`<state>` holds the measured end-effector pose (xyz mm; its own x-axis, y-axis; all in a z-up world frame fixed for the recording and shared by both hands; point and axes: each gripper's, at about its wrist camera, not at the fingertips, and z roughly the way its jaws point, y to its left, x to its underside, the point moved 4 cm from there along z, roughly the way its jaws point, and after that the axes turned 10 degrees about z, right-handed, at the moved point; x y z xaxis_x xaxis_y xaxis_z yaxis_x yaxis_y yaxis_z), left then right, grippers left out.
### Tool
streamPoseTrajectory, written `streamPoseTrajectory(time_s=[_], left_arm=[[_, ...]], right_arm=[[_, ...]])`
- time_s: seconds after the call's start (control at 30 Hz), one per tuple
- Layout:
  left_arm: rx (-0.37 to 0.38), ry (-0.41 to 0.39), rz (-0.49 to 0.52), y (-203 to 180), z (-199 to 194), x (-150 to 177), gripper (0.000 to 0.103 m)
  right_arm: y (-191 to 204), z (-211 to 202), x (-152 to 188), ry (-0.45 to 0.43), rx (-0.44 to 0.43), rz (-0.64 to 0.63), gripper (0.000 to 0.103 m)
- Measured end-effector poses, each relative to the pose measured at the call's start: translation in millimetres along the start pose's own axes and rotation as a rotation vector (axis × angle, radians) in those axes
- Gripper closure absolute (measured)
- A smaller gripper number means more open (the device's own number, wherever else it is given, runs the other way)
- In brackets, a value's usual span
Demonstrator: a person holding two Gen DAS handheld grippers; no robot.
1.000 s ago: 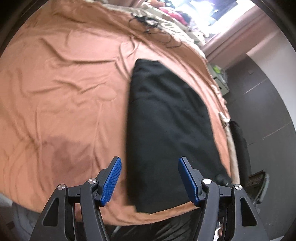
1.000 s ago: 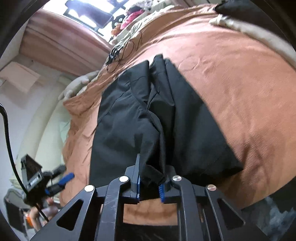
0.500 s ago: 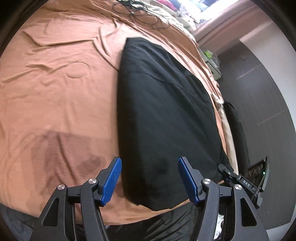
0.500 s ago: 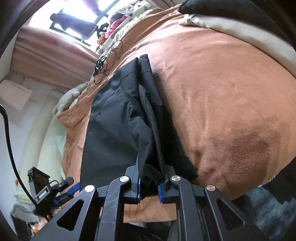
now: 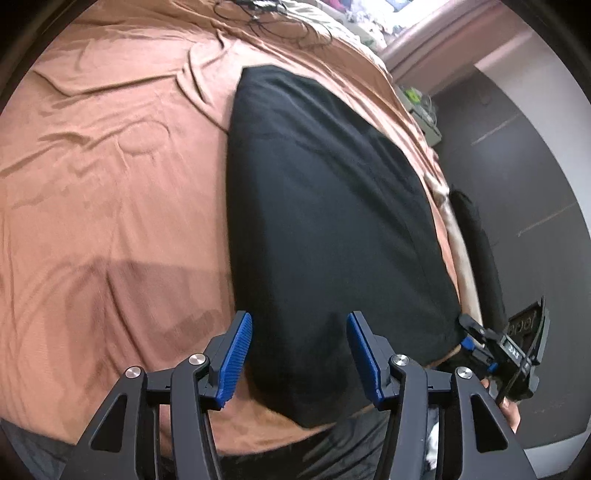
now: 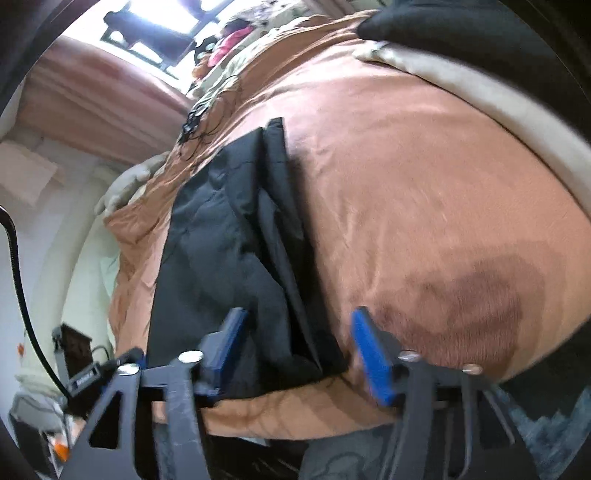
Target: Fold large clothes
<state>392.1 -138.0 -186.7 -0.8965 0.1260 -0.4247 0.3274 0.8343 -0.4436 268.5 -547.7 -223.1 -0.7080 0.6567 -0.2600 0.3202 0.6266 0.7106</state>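
Note:
A black garment (image 5: 325,221) lies folded lengthwise on the brown bedsheet (image 5: 110,166), its near end by the bed's front edge. My left gripper (image 5: 299,354) hovers over that near end; its blue pads (image 5: 236,350) stand apart and are closing, with cloth below them but not pinched. In the right wrist view the garment (image 6: 229,258) shows its layered fold edge. My right gripper (image 6: 299,347) is opening, and the garment's near corner lies loose between its blurred pads (image 6: 369,354). Each gripper appears at the edge of the other's view: right gripper (image 5: 509,347), left gripper (image 6: 92,373).
Black cables (image 5: 258,11) lie at the bed's far end. A beige cushion (image 6: 480,92) with a dark item behind it lines one bed side. A dark cabinet wall (image 5: 517,166) stands beyond. A window (image 6: 155,22) is at the far wall. Dark floor shows below the front edge.
The right gripper, shut on the garment's edge before, has spread its jaws and let the cloth drop onto the bed. The left gripper came closer to the garment's near end and narrowed slightly.

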Motion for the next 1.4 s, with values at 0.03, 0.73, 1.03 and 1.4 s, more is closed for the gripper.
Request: streamPoseTrajectory(time_s=[0.03, 0.73, 1.03, 1.4], left_arm=[[-0.003, -0.002, -0.008, 2.6, 0.1, -3.3, 0.047], [0.001, -0.008, -0.072, 44.9, 40.6, -75.4, 0.047], [-0.024, -0.028, -0.07, 48.1, 57.1, -103.9, 0.047], [-0.049, -0.033, -0.069, 51.3, 70.3, -117.7, 0.046]], right_arm=[[3.3, 0.9, -4.8, 0.0, 0.003, -0.013, 0.025], [39.6, 100.0, -100.3, 0.244, -0.009, -0.153, 0.023], [46.7, 150.2, -128.5, 0.331, -0.101, -0.096, 0.023], [78.4, 199.7, -142.7, 0.444, -0.202, -0.102, 0.026]])
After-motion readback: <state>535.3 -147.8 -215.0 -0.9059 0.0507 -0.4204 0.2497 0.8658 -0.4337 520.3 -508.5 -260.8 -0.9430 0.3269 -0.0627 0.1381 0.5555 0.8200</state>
